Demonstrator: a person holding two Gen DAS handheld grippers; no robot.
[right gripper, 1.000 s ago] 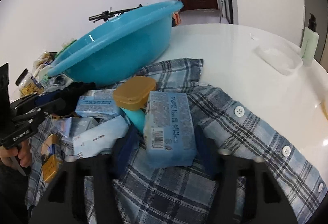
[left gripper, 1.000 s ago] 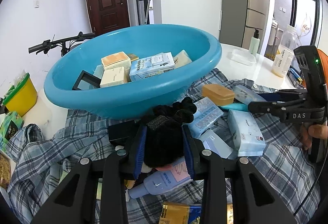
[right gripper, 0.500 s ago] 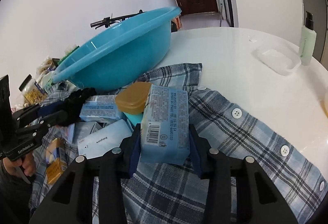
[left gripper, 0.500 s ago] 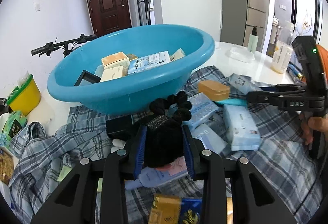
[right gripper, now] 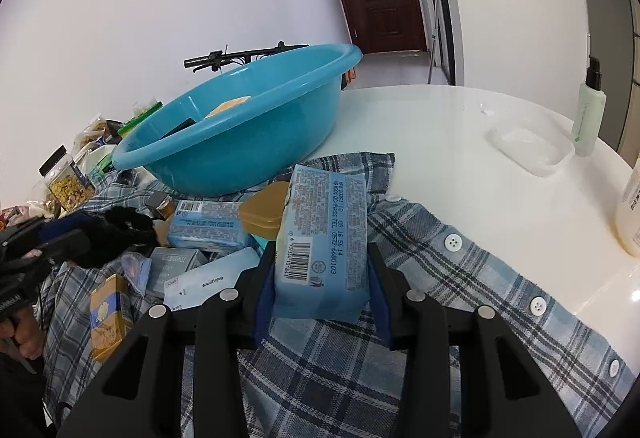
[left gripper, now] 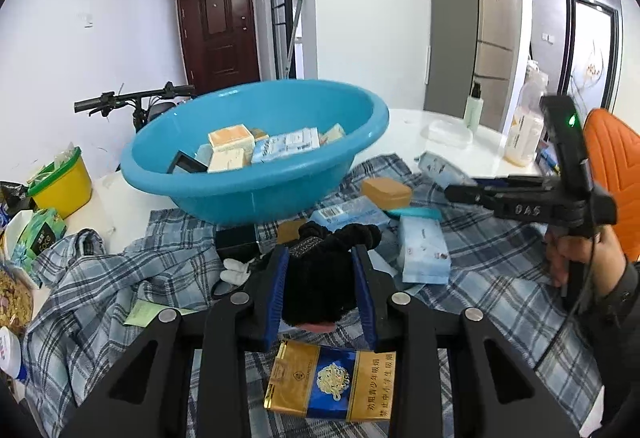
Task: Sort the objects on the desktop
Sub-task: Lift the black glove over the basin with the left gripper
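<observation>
My left gripper is shut on a black fuzzy scrunchie and holds it above the plaid shirt. My right gripper is shut on a light blue tissue pack, lifted off the shirt. The right gripper also shows in the left wrist view. The blue basin holds several small boxes and stands behind the pile; it also shows in the right wrist view.
On the shirt lie a gold-and-blue cigarette pack, more blue packs, and a tan soap box. A yellow bucket stands left. A clear tray, a pump bottle and a snack jar stand on the white table.
The left gripper has risen and pulled back with the scrunchie. The right gripper has closed on the tissue pack and lifted it off the shirt.
</observation>
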